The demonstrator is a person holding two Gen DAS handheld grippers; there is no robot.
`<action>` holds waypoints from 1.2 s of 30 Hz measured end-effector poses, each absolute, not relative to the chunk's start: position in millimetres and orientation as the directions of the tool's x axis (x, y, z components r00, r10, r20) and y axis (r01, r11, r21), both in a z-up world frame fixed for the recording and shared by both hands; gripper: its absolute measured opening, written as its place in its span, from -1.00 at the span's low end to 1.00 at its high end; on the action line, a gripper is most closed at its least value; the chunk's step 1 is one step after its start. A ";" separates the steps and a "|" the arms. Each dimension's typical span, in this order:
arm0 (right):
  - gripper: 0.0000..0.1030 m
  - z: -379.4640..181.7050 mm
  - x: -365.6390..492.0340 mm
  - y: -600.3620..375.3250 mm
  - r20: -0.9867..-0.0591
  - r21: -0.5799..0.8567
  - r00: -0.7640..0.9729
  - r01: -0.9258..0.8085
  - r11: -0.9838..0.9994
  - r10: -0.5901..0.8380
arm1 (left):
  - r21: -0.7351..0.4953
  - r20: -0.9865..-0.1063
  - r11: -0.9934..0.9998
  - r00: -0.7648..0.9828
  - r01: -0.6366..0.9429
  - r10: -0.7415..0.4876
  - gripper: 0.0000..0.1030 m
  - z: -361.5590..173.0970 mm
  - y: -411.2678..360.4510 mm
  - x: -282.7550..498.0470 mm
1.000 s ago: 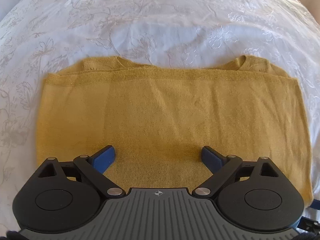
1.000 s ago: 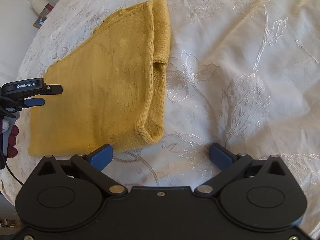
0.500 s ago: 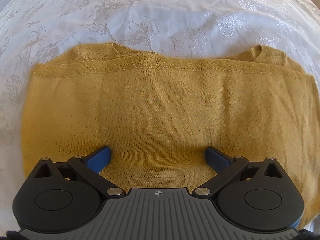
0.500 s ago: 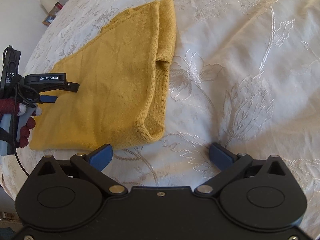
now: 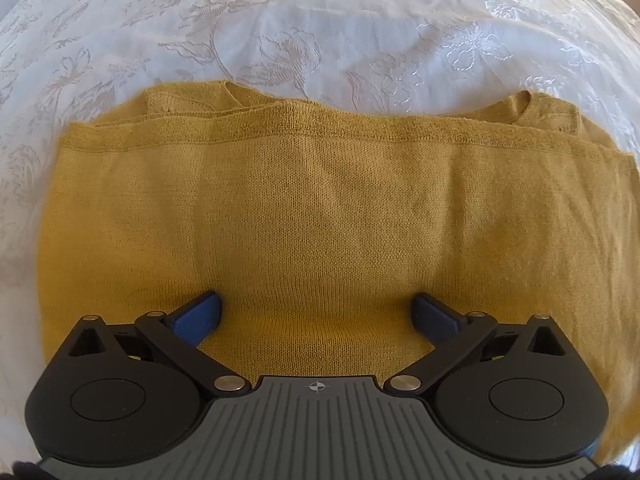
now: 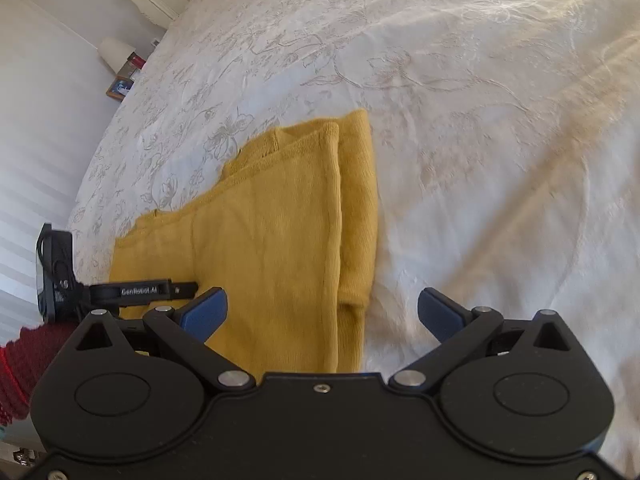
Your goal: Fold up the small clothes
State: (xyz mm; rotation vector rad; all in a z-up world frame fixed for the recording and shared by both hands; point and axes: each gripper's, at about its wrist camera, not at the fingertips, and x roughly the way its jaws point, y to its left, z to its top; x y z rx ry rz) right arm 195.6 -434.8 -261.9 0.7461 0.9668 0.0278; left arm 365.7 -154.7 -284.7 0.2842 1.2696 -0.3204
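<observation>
1. Garment: a mustard-yellow knit sweater (image 5: 320, 208) lies folded on a white embroidered bedspread (image 5: 320, 32), filling the centre and lower part of the left wrist view; its doubled hem edges run across the upper middle.
2. Left gripper (image 5: 318, 314): jaws spread wide, blue fingertips (image 5: 198, 316) over the sweater's near portion at lower centre; nothing pinched.
3. Right gripper (image 6: 322, 310): jaws spread wide at lower centre, straddling the sweater's (image 6: 272, 248) folded right-hand edge; nothing pinched.
4. In the right wrist view the left gripper (image 6: 176, 290) appears at lower left, over the sweater's left edge.
5. Small bedside items (image 6: 124, 76) sit at upper left, too small to identify.
</observation>
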 end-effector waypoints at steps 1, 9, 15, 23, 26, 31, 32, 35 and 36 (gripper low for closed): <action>0.98 -266.7 206.0 -435.3 -0.737 0.589 0.576 0.289 0.755 0.354 | 0.031 -0.961 0.921 0.264 0.388 -0.078 1.00 -284.8 -154.5 365.3; 1.00 -293.1 242.7 -426.2 -0.688 0.674 0.548 0.238 0.699 0.476 | 0.035 -0.962 0.921 0.263 0.389 -0.075 1.00 -285.2 -156.2 365.3; 1.00 -297.4 245.7 -420.8 -0.695 0.665 0.546 0.240 0.707 0.468 | 0.032 -0.961 0.915 0.262 0.402 -0.081 1.00 -281.5 -155.7 366.1; 1.00 -299.5 249.1 -423.7 -0.682 0.676 0.547 0.219 0.704 0.485 | 0.035 -0.937 0.936 0.337 0.351 -0.091 0.79 -247.8 -159.5 399.7; 1.00 -299.2 245.6 -427.1 -0.681 0.677 0.548 0.219 0.702 0.486 | 0.029 -0.950 0.936 0.302 0.351 -0.084 0.79 -257.9 -167.5 419.3; 1.00 -298.8 245.9 -427.7 -0.680 0.679 0.546 0.218 0.701 0.489 | 0.058 -0.960 0.923 0.274 0.380 -0.052 0.98 -277.0 -181.5 433.6; 1.00 -298.9 246.0 -428.0 -0.678 0.681 0.547 0.217 0.699 0.491 | 0.056 -0.961 0.922 0.271 0.383 -0.054 0.99 -278.0 -181.9 434.9; 1.00 -299.2 243.1 -430.9 -0.669 0.692 0.553 0.218 0.688 0.497 | 0.042 -0.958 0.926 0.277 0.376 -0.069 0.91 -272.0 -176.9 432.5; 1.00 -298.8 241.7 -431.6 -0.666 0.696 0.555 0.222 0.682 0.498 | 0.038 -0.955 0.928 0.288 0.372 -0.076 0.85 -267.9 -173.6 429.2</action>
